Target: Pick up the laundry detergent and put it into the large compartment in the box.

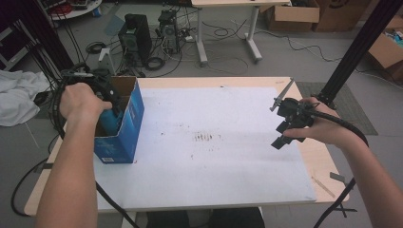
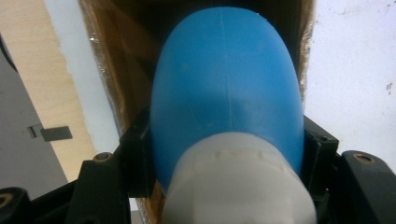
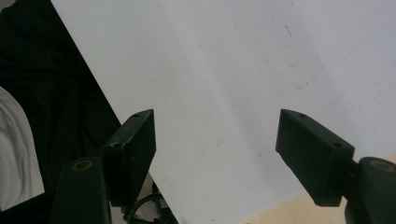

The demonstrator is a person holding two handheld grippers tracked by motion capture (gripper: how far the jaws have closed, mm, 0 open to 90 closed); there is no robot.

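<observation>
**Blue bottle held inside the box while the other claw waits empty**

The worktop (image 1: 323, 156) is a pale wooden board with a large white sheet (image 1: 214, 142) covering most of it; a few small dark specks mark the middle of the sheet. Beyond the far edge, the floor carries computer towers, loops of cable and cardboard cartons, and a white cloth lies off to the left.

At the left end of the sheet stands an open blue cardboard box (image 1: 129, 124), upright, its brown inside showing. The person's left forearm reaches in from the bottom edge, and the left hand (image 1: 81, 102) holds the left claw (image 1: 111, 107) down in the mouth of the box. In the left gripper view, the box's brown inner walls (image 2: 126, 56) rise on either side, and the white sheet shows past its right wall.

The left claw (image 2: 226, 154) is clamped on a blue bottle (image 2: 224, 88): the two black jaws press against its rounded body from both sides, just above its white cap (image 2: 238, 182), which points back toward the camera. The bottle's rounded end points into the box.

At the right side of the worktop, well apart from the box, the right hand (image 1: 328, 128) holds the right claw (image 1: 280, 126) above the sheet. In the right gripper view, the right claw (image 3: 215, 149) has its jaws spread wide with nothing between them, only bare white sheet beneath.
</observation>
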